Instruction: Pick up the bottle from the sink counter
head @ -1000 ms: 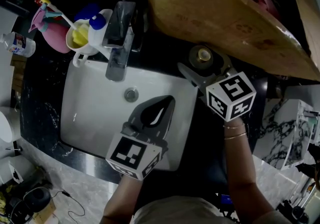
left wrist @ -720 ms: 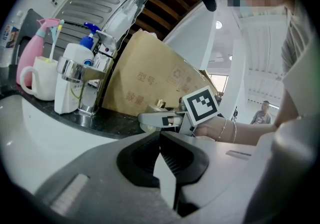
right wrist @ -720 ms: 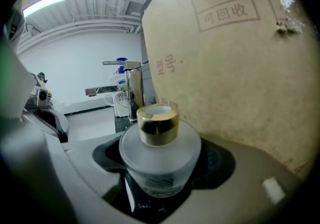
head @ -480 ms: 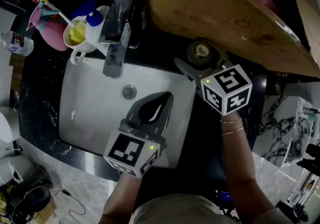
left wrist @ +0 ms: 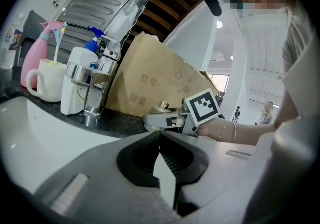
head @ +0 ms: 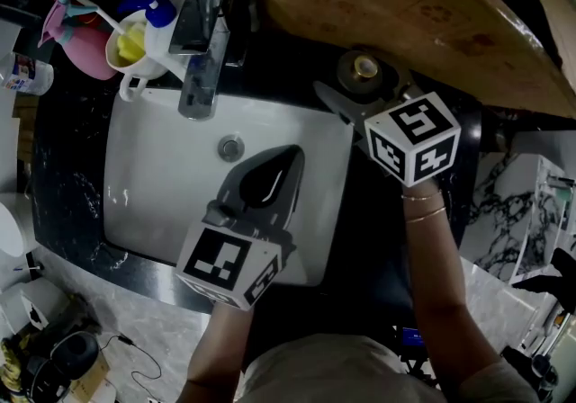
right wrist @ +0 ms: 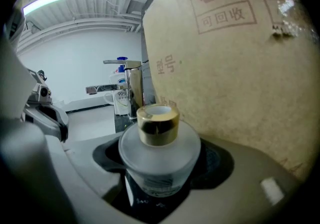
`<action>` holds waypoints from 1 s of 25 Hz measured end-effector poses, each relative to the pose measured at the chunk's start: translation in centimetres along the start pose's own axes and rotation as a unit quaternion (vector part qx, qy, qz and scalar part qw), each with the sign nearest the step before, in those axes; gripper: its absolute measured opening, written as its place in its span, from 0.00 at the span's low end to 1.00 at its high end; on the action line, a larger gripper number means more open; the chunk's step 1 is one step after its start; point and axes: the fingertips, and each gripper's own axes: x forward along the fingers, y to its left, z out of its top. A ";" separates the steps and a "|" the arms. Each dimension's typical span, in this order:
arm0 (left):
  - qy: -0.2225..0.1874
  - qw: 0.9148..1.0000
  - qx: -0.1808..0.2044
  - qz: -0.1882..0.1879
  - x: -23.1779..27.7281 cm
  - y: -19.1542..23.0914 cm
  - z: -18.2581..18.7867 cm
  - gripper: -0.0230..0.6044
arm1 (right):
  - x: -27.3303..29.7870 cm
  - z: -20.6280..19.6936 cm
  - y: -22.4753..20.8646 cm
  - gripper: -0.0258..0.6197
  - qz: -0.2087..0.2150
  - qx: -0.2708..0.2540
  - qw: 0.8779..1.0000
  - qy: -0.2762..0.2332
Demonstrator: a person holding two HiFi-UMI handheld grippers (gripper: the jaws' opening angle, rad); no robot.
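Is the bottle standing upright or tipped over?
Upright: the bottle has its gold collar pointing straight up above its frosted body, between the jaws of the right tongs.

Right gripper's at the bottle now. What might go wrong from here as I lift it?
1. The bottle is rounded frosted glass. It stands between the right gripper's jaws, but firm contact isn't clear, so it might slip.
2. The cardboard sheet stands close beside the bottle; a lift could brush against it.
3. The sink basin lies just to the left, a hard landing if the bottle drops.
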 end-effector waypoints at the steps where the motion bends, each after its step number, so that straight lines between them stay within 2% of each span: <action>1: 0.000 1.000 0.001 0.002 -0.1 0.2 0.0 0.04 | -0.1 0.0 0.0 0.56 0.000 -0.002 1.000 0.002; 9: 0.004 1.000 0.001 -0.004 -1.0 0.1 -0.2 0.04 | -2.4 1.5 -0.1 0.56 -0.019 -0.009 1.000 -0.013; 15: -0.006 1.000 0.008 -0.017 -1.7 -0.4 0.5 0.04 | -5.2 2.5 0.4 0.56 -0.056 -0.023 0.998 -0.030; 20: -0.009 0.999 0.009 -0.038 -2.8 -1.3 1.0 0.04 | -8.8 3.2 1.5 0.56 -0.088 -0.001 0.995 -0.055; 25: -0.014 0.998 0.031 -0.054 -4.5 -2.0 2.1 0.04 | -12.0 3.4 3.6 0.56 -0.105 0.014 0.992 -0.068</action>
